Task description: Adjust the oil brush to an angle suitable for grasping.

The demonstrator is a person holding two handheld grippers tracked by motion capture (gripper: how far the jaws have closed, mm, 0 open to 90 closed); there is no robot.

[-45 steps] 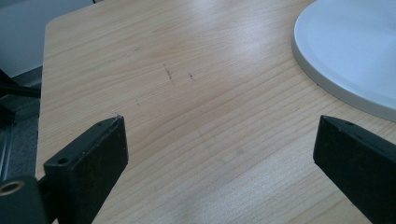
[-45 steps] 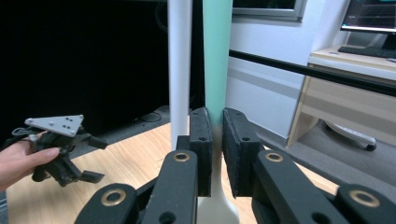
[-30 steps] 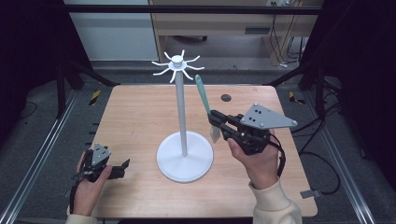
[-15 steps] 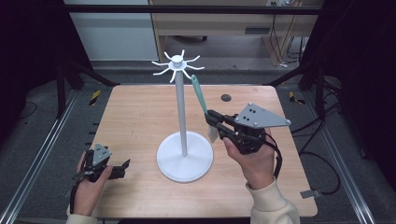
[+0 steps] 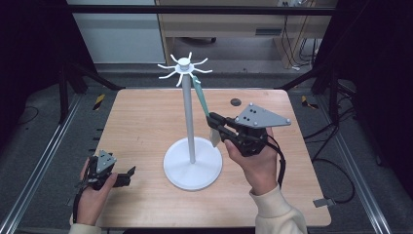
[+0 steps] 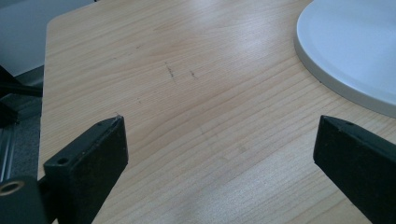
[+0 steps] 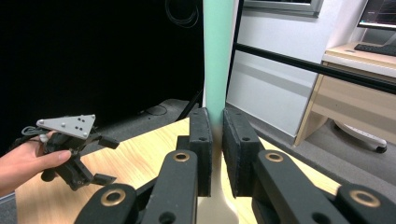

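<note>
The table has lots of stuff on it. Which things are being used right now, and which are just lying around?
Being used:
- white hook stand
- green-handled utensil, tip near the hooks
- right tool, clamped on the utensil

Just lying about:
- left tool, open, low over the wooden table
- small dark round thing at the far edge

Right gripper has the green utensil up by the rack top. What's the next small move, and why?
Probably nudge the green utensil's top end onto one of the white rack's hooks. The right gripper is shut on the utensil, whose tip sits just under the prongs; whether it has caught one, I cannot tell. The left gripper lies open on the table.
</note>
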